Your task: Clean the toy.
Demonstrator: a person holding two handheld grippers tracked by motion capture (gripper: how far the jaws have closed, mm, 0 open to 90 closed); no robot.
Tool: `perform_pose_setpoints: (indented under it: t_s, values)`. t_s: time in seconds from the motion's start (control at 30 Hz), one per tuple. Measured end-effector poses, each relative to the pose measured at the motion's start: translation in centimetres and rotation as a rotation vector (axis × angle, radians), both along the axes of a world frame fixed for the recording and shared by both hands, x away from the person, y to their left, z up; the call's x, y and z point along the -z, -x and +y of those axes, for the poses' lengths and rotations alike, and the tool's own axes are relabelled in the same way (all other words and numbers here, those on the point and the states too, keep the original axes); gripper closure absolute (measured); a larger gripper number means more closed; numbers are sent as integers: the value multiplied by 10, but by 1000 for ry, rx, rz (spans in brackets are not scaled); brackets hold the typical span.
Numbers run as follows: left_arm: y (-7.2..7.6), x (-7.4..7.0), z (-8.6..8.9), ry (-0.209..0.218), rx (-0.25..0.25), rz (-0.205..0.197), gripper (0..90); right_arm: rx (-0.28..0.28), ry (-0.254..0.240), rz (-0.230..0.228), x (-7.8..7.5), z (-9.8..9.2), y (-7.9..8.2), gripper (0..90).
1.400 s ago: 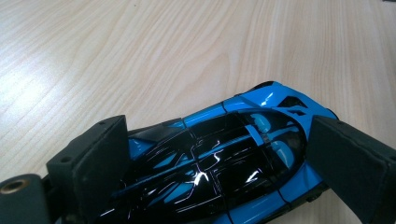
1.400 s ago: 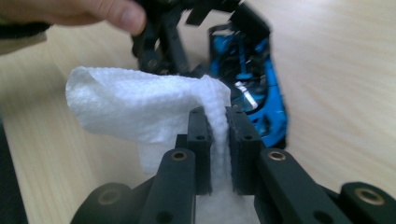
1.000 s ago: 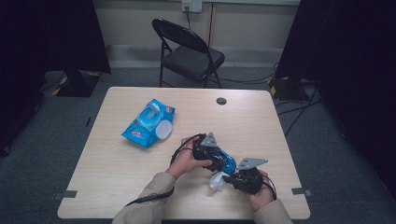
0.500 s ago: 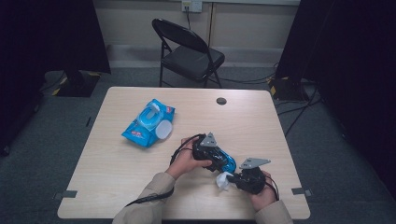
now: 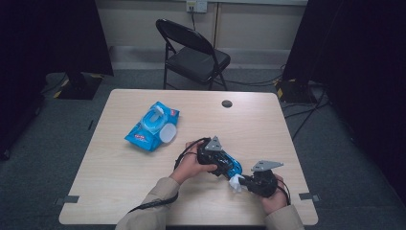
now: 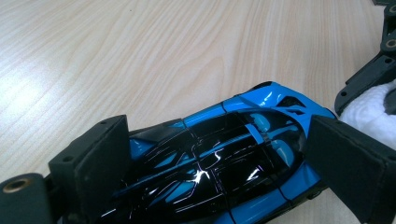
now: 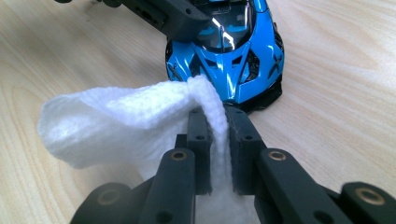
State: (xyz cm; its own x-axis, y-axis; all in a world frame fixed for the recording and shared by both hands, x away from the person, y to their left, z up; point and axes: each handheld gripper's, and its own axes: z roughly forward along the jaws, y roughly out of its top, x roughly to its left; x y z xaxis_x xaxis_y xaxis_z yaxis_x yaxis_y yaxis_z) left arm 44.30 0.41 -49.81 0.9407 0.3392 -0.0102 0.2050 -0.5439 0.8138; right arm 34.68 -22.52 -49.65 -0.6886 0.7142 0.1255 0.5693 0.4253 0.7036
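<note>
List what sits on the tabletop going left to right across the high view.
wet wipes pack → left gripper clamped on the blue toy car → right gripper pinching a white wipe. All rest on the table.

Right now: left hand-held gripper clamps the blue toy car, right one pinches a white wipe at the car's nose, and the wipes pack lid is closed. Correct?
Not quite: the wipes pack lid is flipped open, as the high view shows. The rest holds: the left hand-held gripper clamps the blue toy car, and the right hand-held gripper pinches the white wipe at its nose.
</note>
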Motion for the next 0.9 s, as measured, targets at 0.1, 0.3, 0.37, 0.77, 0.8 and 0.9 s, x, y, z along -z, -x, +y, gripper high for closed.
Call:
perform_pose_setpoints:
  t_s: [0.1, 0.3, 0.37, 0.77, 0.8, 0.9]
  values:
    - [0, 0, 0, -1, -1, 1, 68, 8, 1, 0, 0, 0, 0, 812]
    - [0, 0, 0, 0, -2, 0, 68, 18, 21, -6, -1, -2, -1, 813]
    - [0, 0, 0, 0, 0, -1, 68, 32, 21, -8, -1, -6, -2, 813]
    - [0, 0, -1, 0, 3, 1, 69, 86, 14, -26, 1, -16, -15, 811]
    - [0, 0, 0, 2, 3, 1, 68, 88, 12, -25, 1, -17, -16, 811]
    - [-1, 0, 0, 1, 3, 0, 69, 89, 13, -29, 2, -16, -20, 810]
